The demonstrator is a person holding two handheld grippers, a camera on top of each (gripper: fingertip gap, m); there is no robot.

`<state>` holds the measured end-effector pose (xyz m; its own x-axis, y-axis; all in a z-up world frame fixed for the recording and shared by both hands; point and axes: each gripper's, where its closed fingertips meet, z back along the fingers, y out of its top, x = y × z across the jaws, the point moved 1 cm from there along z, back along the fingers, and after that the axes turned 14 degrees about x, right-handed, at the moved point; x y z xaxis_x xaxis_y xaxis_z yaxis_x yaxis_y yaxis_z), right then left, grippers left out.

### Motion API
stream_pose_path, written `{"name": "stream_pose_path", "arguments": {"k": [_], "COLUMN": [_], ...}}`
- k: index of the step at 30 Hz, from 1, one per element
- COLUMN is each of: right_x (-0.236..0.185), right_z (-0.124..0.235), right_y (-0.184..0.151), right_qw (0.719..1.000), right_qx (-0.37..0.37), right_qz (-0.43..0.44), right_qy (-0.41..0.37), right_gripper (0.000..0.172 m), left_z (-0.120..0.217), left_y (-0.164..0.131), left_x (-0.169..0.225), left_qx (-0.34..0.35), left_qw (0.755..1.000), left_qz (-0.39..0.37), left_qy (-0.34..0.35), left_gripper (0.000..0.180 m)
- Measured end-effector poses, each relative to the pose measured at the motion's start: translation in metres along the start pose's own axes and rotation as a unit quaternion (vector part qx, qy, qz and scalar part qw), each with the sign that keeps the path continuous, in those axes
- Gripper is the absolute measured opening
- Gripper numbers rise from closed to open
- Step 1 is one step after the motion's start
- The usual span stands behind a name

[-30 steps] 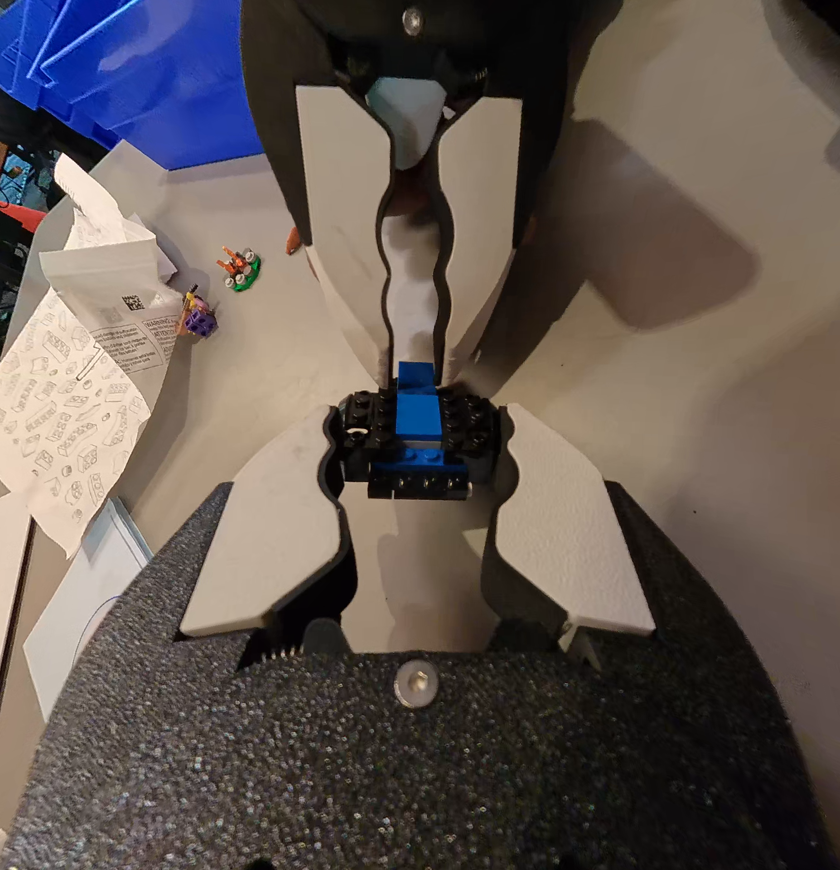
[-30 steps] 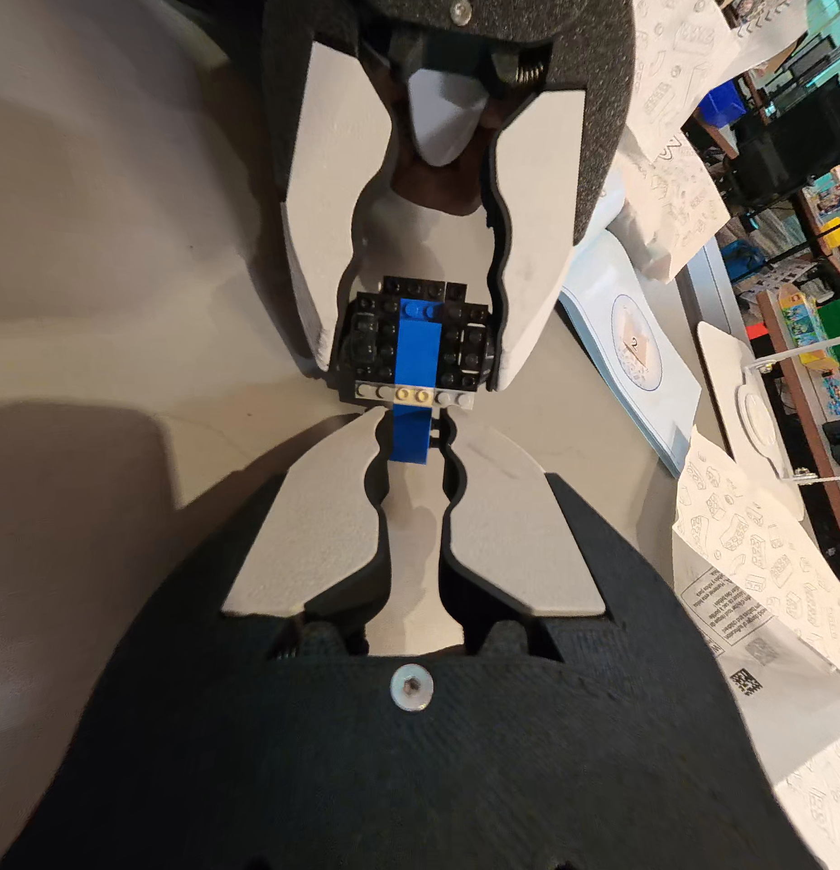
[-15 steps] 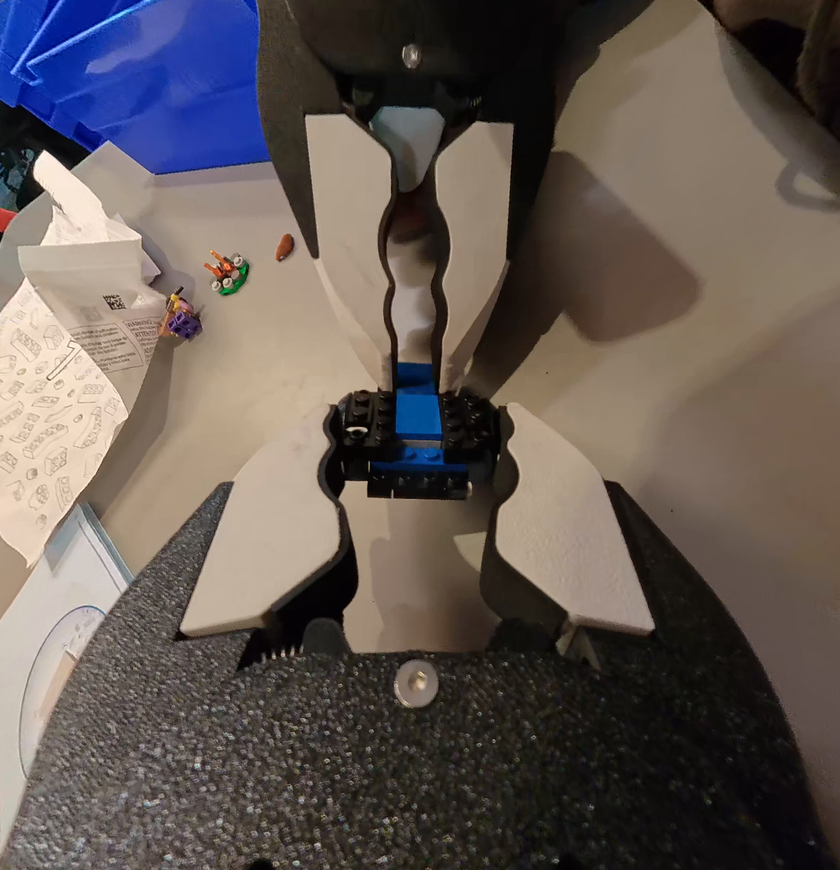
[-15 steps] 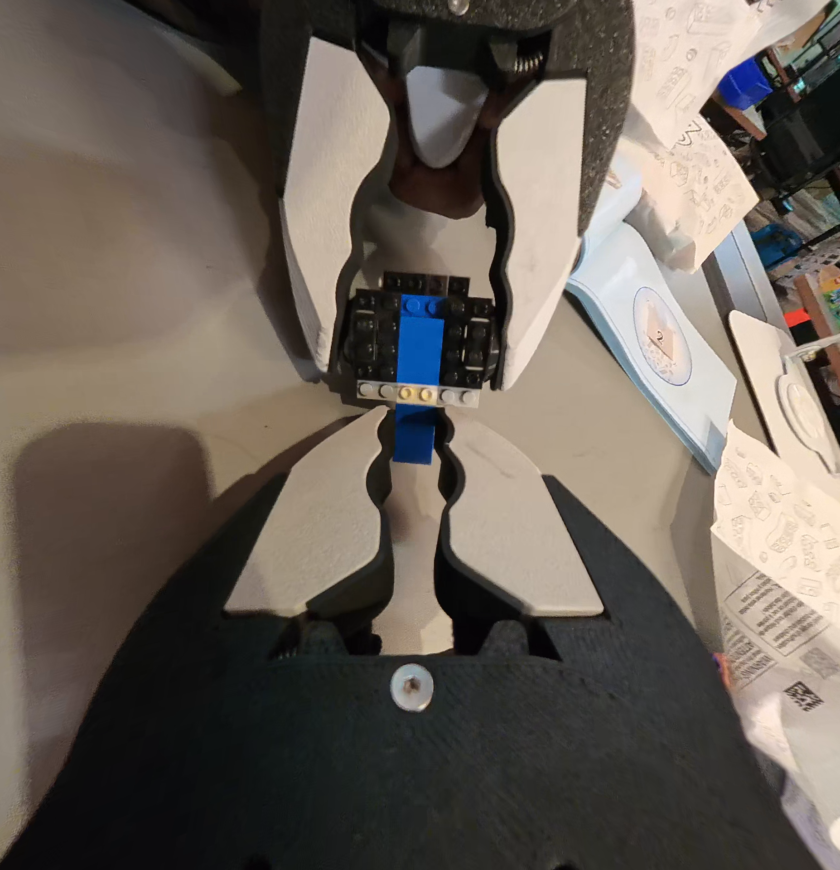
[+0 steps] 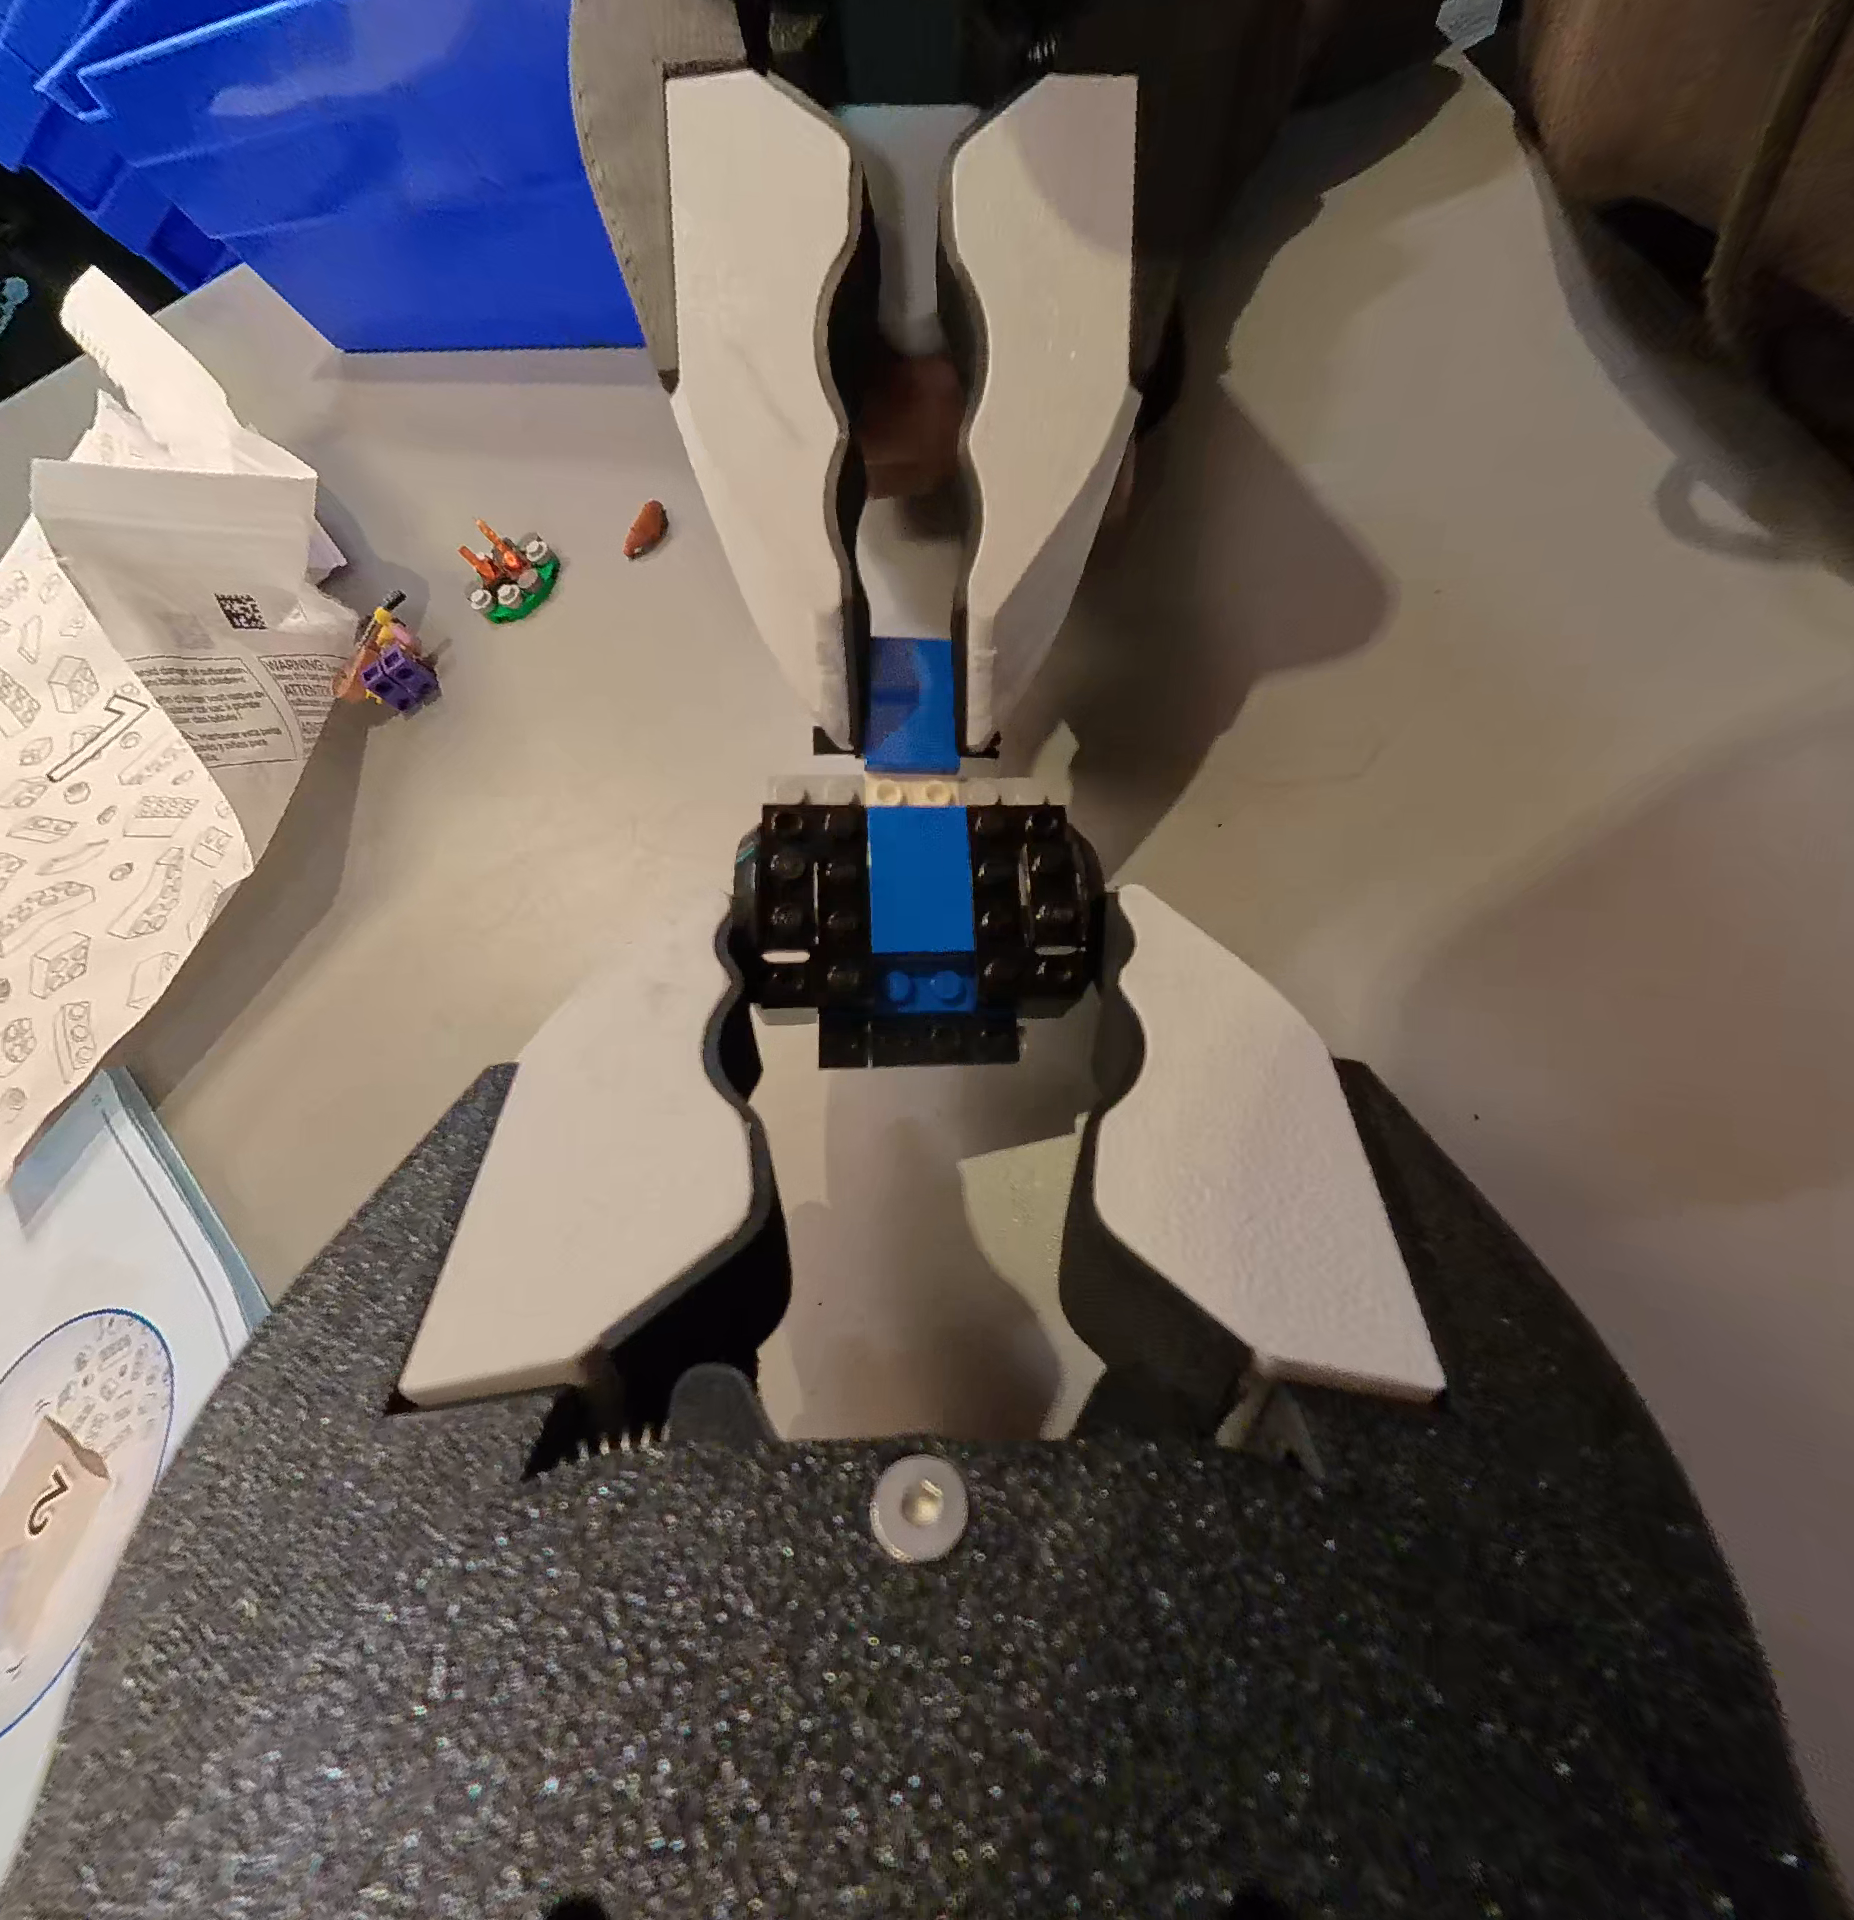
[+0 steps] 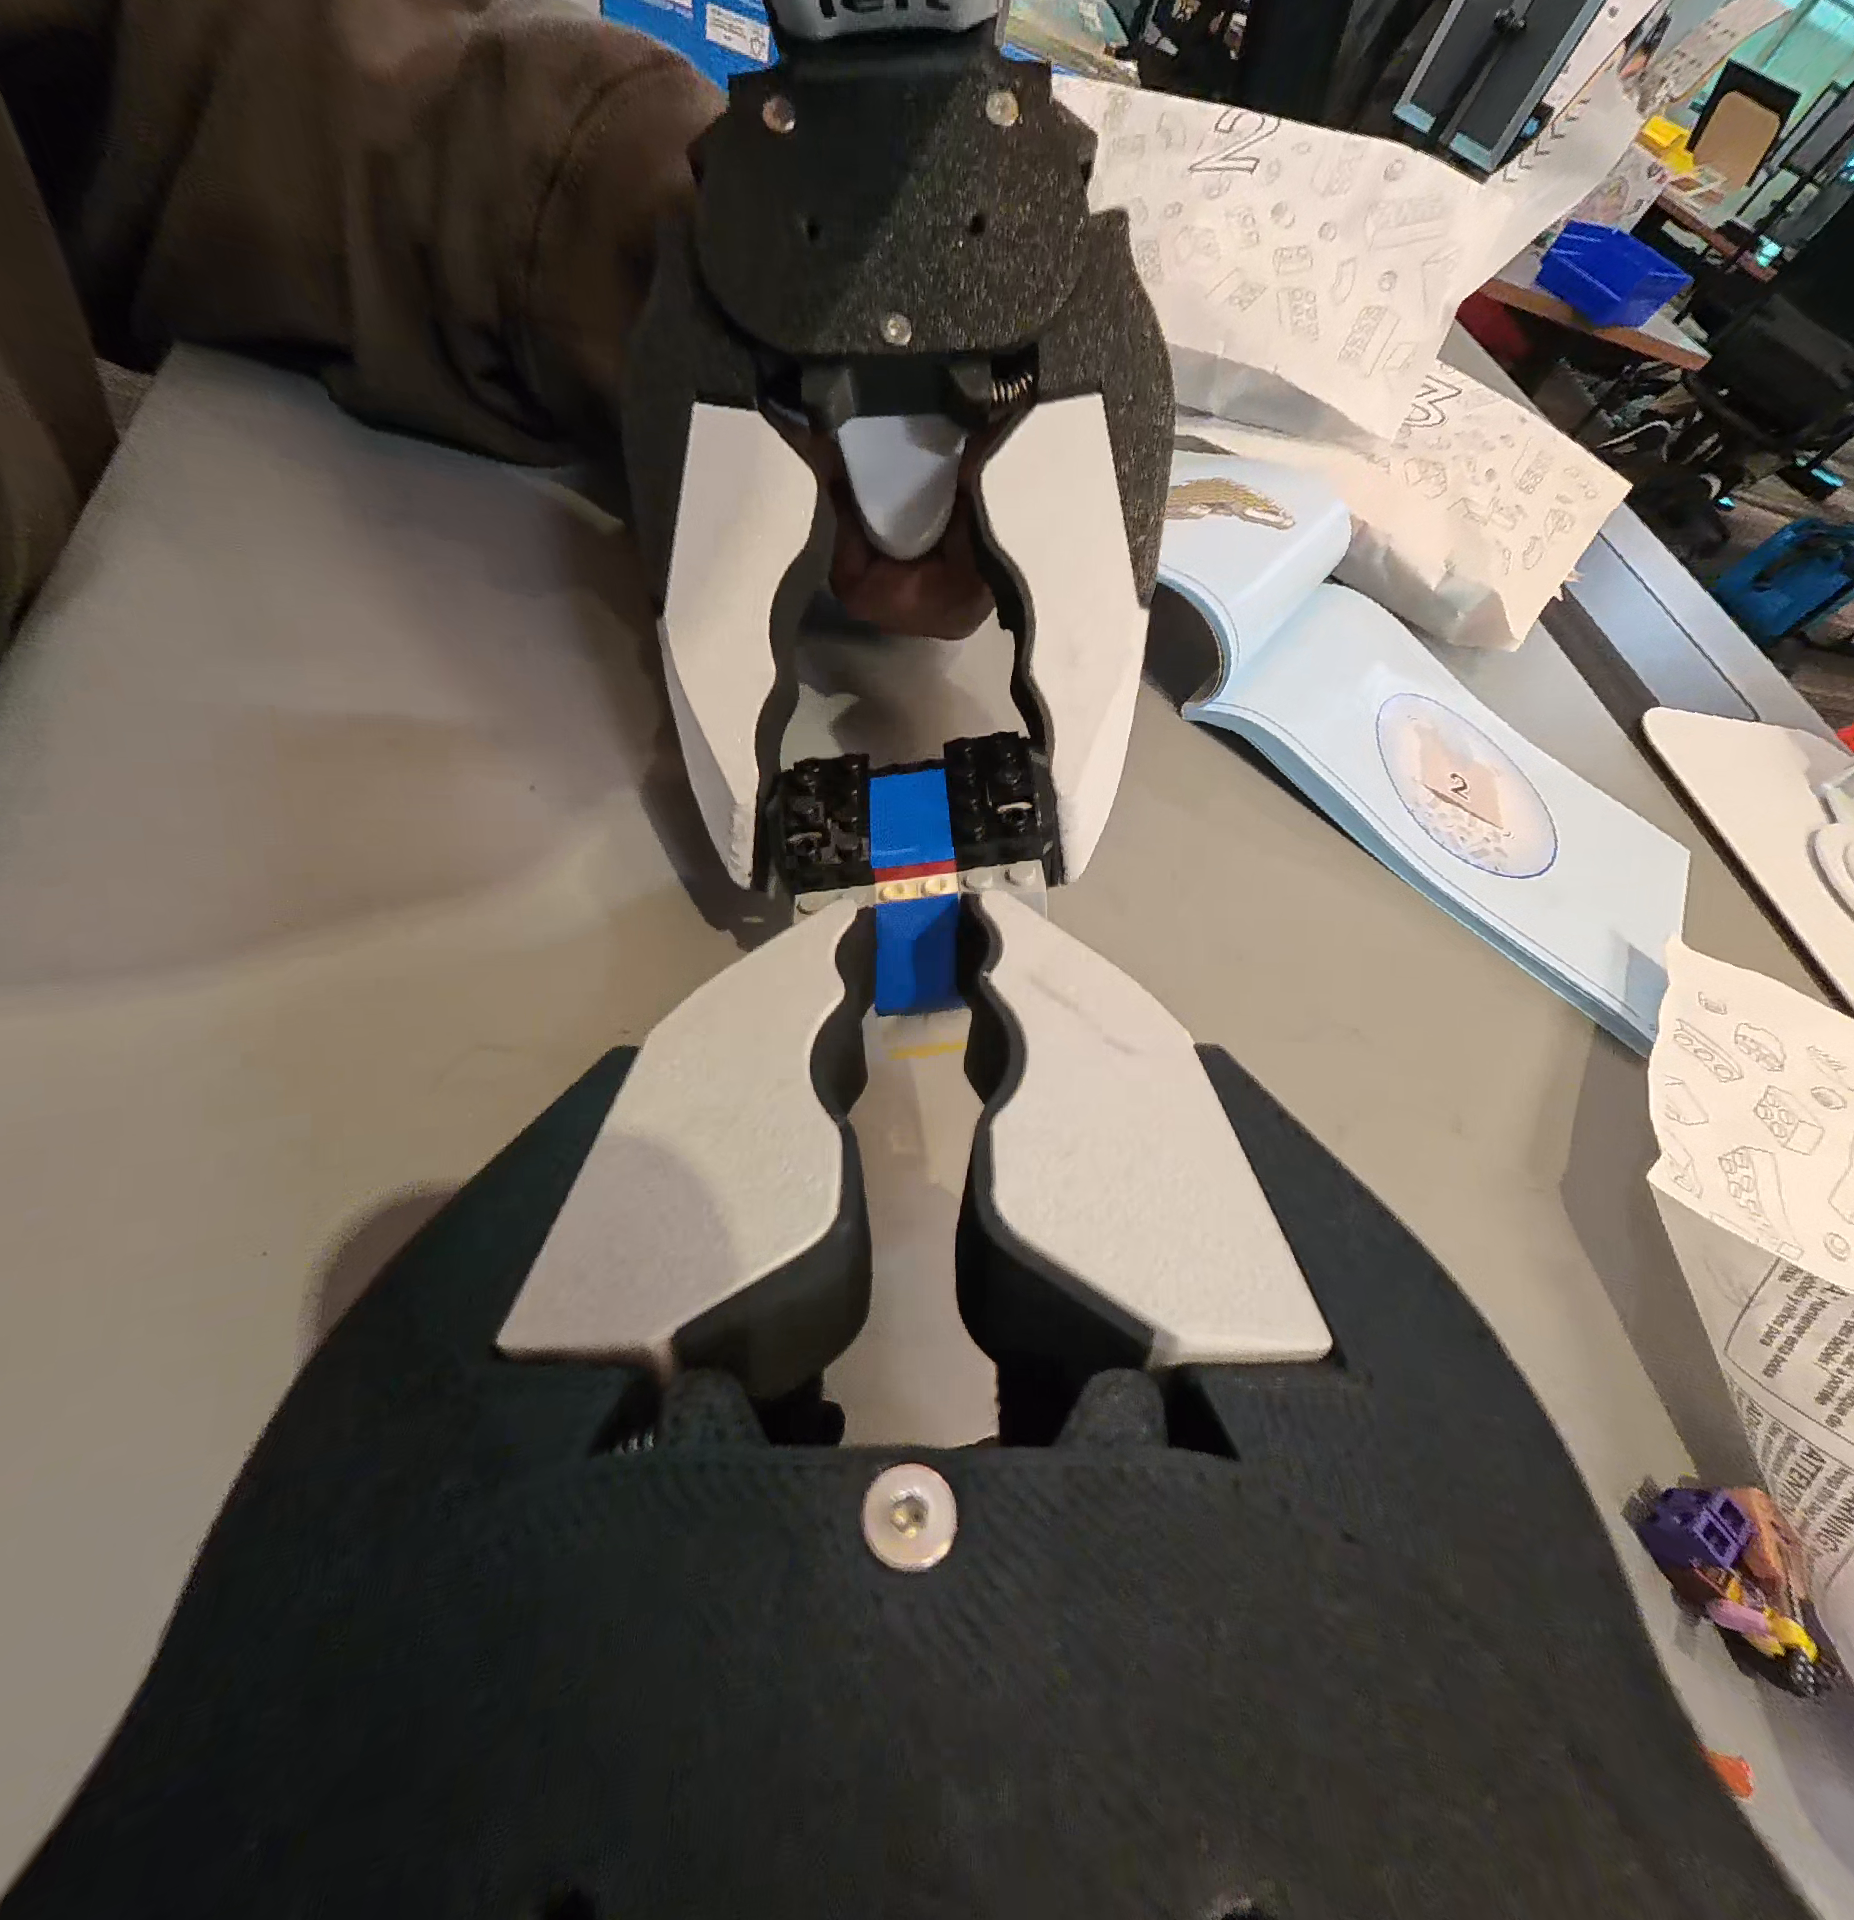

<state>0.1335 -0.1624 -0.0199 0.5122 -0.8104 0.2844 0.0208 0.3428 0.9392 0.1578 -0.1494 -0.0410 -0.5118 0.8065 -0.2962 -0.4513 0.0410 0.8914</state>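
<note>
While the two grippers face each other over the grey tabletop (image 5: 1422, 727), we see a small toy car body built of black studded plastic bricks with a blue centre strip (image 5: 918, 904) held between them. The left gripper (image 5: 918, 935) stands at a medium spread, its pale fingers (image 5: 632, 1049) pressed on the car's black sides. The right gripper (image 6: 918, 956) is narrow, clamped on the smooth blue sloped brick (image 6: 915, 961) at the car's front. Nearby lie a printed white paper bag (image 5: 102, 790), a pale blue instruction booklet (image 6: 1422, 769), a small purple brick model (image 5: 388, 675) and blue plastic bins (image 5: 383, 156).
</note>
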Motion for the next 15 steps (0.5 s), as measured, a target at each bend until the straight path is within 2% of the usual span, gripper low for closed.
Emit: {"name": "stream_pose_path", "arguments": {"k": [5,8,11,15], "right_x": [-0.0003,0.0004,0.0039,0.0091], "right_z": [-0.0013,-0.001,0.0022,0.0049], "right_y": [-0.0044,-0.0062,-0.0054,-0.0083], "right_qw": [0.999,0.999,1.0,0.993], "right_qx": [-0.01,-0.015,-0.012,-0.021], "right_qz": [0.046,0.043,-0.003,-0.111], "right_qy": [-0.006,-0.004,0.005,0.021], "right_gripper": [0.015,0.017,0.025,0.041], "left_z": [-0.0005,-0.0009,-0.0012,-0.0019], "left_y": [-0.002,-0.0026,-0.0039,-0.0012], "left_x": [-0.0001,-0.0003,-0.0004,0.0002], "left_qx": [-0.004,-0.014,-0.025,-0.026], "left_qw": [1.0,0.999,0.997,0.993], "left_qz": [-0.017,-0.043,-0.069,-0.116], "left_qy": [0.005,0.011,0.016,0.023], "left_gripper": [0.062,0.062,0.062,0.062]}}
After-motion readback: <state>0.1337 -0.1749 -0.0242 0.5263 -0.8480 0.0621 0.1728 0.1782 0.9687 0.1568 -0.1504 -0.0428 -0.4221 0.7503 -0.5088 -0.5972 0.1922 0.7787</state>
